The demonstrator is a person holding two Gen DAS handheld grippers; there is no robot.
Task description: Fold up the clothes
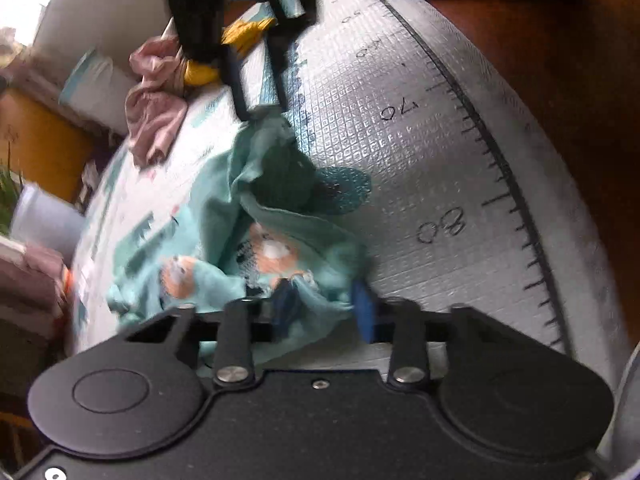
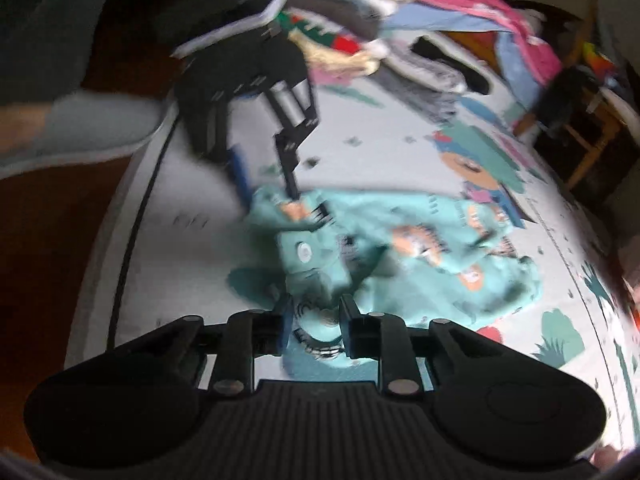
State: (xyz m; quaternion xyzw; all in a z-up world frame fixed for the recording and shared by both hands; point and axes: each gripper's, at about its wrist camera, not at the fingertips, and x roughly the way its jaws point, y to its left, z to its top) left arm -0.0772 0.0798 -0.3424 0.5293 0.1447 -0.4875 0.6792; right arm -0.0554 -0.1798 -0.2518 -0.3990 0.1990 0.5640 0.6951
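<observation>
A crumpled teal garment [image 2: 400, 248] printed with orange animal faces lies on a pale play mat [image 1: 400, 128], filling the middle of the right wrist view and the lower centre of the left one. The left tool [image 1: 324, 312], at the bottom of its own view, pinches a fold of the cloth between its blue pads. The right tool [image 2: 314, 326] likewise grips a bunched edge at the bottom centre of its frame. A pink garment [image 1: 154, 116] sits in the upper left, and a pile of clothes [image 2: 400, 8] runs along the top of the right view.
</observation>
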